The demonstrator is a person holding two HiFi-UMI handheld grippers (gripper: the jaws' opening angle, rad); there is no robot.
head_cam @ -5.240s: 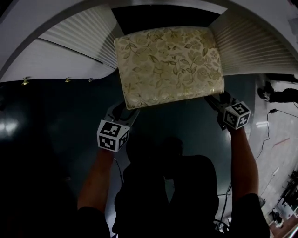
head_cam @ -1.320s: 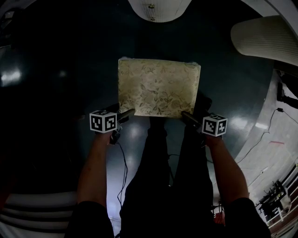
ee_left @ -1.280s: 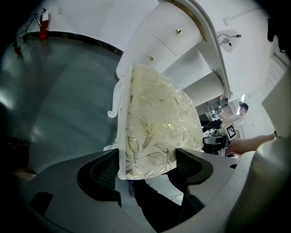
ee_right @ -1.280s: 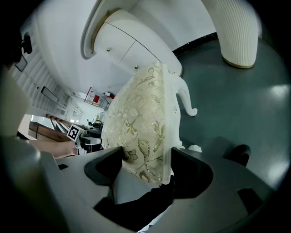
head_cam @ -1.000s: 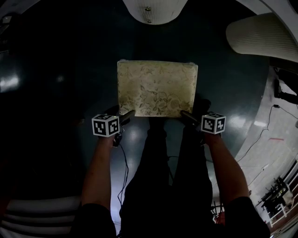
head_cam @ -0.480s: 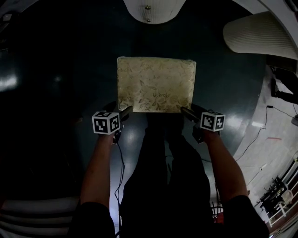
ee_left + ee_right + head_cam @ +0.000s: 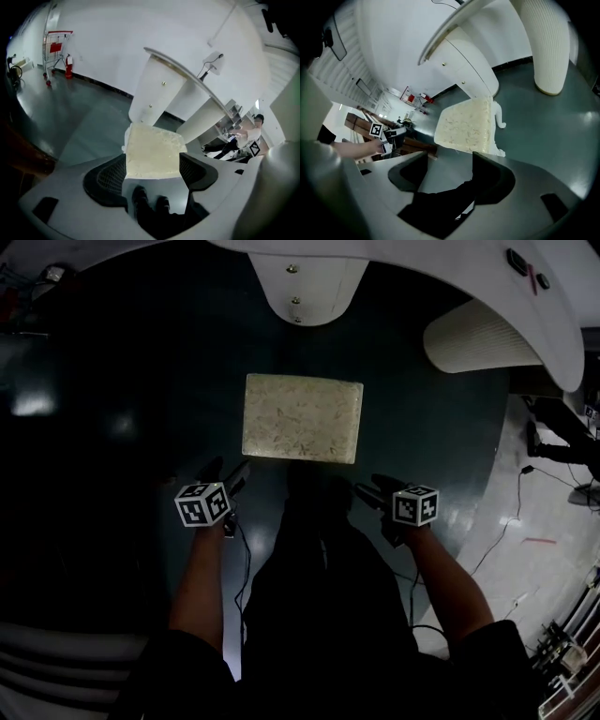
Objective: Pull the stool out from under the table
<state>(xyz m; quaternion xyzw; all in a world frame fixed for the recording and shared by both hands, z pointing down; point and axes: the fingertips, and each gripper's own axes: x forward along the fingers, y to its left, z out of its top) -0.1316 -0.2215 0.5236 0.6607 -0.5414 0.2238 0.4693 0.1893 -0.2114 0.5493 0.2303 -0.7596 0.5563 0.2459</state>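
The stool (image 7: 302, 418), with a pale floral cushion, stands on the dark floor, out from under the white table (image 7: 309, 282). My left gripper (image 7: 236, 474) hangs in the air off the stool's near left corner, apart from it. Its jaws are open and have just been closing a little, with nothing between them. The stool (image 7: 152, 152) shows beyond the left gripper (image 7: 152, 172). My right gripper (image 7: 366, 491) hovers off the near right corner, open and holding nothing. In the right gripper view the stool (image 7: 466, 126) lies beyond the right gripper (image 7: 450, 171).
The table's white pedestal (image 7: 305, 296) stands just behind the stool. A ribbed white column (image 7: 478, 338) is at the back right. Cables (image 7: 497, 531) run over the lighter floor at the right. My legs and shoes (image 7: 150, 206) are right below the grippers.
Both grippers have lifted off the stool's near edge and drawn back toward me. The stool has stayed put on the floor and looks smaller. Five seconds ago it sat partly under the table.
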